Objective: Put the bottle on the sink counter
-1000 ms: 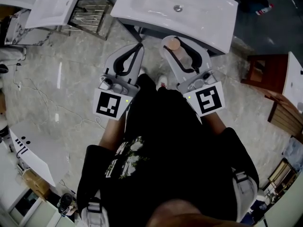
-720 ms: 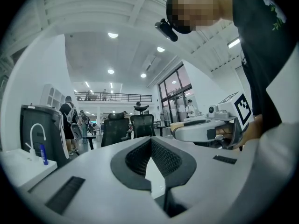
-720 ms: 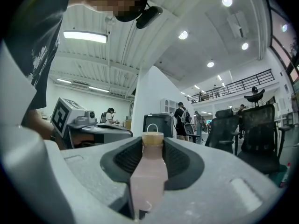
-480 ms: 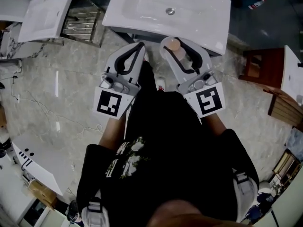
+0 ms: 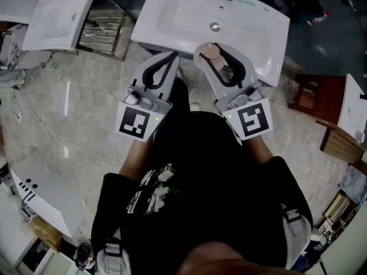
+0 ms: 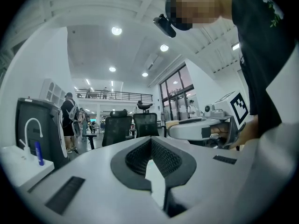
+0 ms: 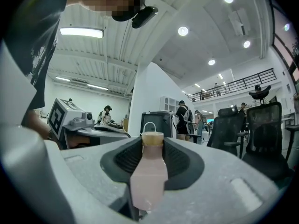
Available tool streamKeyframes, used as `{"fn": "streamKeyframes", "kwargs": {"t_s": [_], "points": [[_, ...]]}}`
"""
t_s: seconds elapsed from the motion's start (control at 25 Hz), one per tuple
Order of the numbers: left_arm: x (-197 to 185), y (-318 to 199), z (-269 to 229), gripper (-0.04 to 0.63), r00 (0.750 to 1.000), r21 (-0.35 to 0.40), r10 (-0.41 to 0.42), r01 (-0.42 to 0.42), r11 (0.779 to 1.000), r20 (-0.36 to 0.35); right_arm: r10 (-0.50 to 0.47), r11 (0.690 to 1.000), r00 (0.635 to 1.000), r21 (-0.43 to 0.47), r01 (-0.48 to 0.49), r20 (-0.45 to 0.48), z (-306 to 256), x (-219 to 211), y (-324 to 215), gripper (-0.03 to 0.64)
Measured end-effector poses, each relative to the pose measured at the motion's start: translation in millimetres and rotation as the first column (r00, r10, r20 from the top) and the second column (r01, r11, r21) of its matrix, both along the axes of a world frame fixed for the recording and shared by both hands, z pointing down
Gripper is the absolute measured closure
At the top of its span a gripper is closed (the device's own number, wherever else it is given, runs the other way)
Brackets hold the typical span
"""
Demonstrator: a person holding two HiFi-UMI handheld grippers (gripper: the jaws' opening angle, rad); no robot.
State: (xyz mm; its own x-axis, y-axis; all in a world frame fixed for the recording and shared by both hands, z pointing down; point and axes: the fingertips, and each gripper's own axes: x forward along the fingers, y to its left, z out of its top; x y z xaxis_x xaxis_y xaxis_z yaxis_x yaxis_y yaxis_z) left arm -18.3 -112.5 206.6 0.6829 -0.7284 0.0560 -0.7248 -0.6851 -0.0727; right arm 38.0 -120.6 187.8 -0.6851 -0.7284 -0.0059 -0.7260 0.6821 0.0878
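My right gripper (image 5: 221, 62) is clamped on the pale pink bottle (image 7: 148, 176), cap forward, right at the near edge of the white sink counter (image 5: 172, 17). Left gripper (image 5: 170, 58) alongside, jaws closed together, nothing inside.

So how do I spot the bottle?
Find the big white sink in front of the person. At its near edge, the right hand-held gripper grips a small pale pink plastic bottle. Its tan cap marks it out; the left hand-held gripper is empty.
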Motion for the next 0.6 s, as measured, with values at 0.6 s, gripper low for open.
{"fn": "streamKeyframes", "kwargs": {"t_s": [0.6], "points": [[-77.6, -164.3, -9.5, 0.584, 1.000, -0.004, -0.005, 0.005, 1.000, 0.006, -0.029, 1.000, 0.999, -0.005, 0.029, -0.020, -10.4, -81.4, -166.0, 0.488]]}}
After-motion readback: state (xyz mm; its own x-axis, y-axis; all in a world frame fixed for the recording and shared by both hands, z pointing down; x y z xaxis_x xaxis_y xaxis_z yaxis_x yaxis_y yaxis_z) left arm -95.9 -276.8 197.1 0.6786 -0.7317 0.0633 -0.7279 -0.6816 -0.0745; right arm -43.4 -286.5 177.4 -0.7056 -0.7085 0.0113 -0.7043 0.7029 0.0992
